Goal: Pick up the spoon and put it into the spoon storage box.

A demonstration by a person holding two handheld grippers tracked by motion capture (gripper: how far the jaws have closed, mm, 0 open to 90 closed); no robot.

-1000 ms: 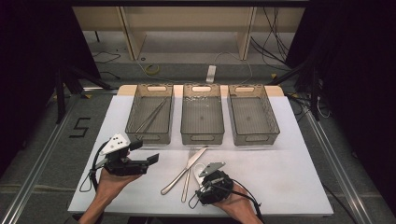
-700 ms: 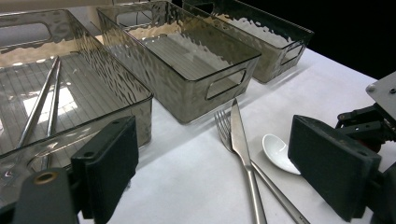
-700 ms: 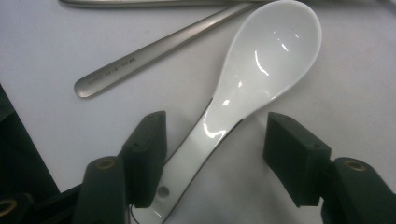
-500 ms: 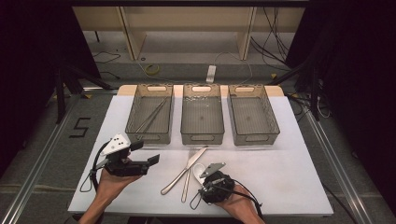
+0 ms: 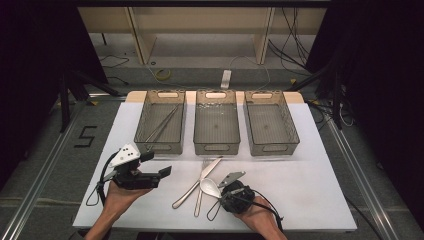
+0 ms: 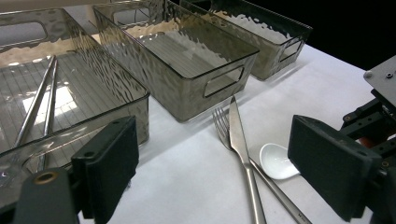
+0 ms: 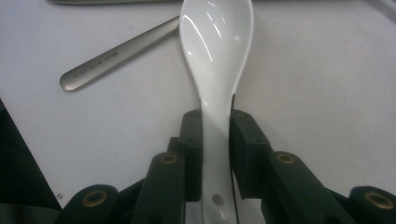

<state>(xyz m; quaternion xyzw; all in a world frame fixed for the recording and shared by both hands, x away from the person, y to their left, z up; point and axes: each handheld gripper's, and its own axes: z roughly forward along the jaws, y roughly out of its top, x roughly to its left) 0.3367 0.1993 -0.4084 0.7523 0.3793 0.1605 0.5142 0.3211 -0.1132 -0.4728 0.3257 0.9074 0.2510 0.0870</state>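
The right tongs (image 7: 215, 122) have just been closing, and their pads now pinch the handle of the white spoon (image 7: 215, 56), which lies flat on the table (image 5: 320, 200) just beside a knife (image 5: 198, 181) and fork (image 5: 201, 187). It looks like glazed ceramic — light and stiff, but slick and chippable, so the narrow handle is the right hold. The left tongs (image 5: 159, 164) stand wide and hold nothing. Farther off sit three trays (image 5: 216, 148) — the left one holds chopsticks (image 5: 162, 123).
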